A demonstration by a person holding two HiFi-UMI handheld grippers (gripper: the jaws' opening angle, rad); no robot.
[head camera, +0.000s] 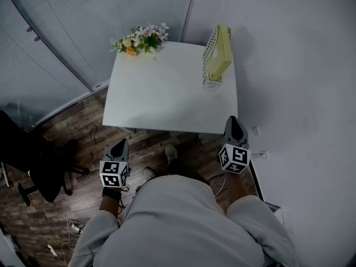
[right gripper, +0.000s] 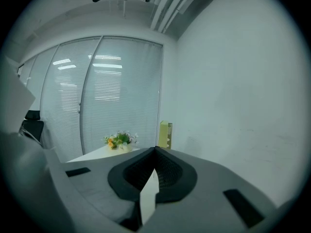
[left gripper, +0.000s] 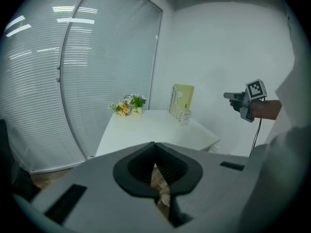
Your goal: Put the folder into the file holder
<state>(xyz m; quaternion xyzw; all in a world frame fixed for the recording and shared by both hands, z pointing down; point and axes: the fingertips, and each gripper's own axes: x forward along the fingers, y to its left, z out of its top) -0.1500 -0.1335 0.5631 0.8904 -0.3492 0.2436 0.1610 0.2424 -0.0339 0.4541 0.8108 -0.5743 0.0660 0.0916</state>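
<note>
While folder [head camera: 221,57] stands in file holder [head camera: 208,57], upright — right table [head camera: 167,96] edge

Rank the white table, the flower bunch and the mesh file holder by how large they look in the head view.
1. white table, clearly the largest.
2. mesh file holder and flower bunch: these look about alike, so they are left unranked.

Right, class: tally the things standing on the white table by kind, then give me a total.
Flower bouquet: 1
White mesh file holder: 1
Yellow folder, standing in the holder: 1
Total: 3
</note>
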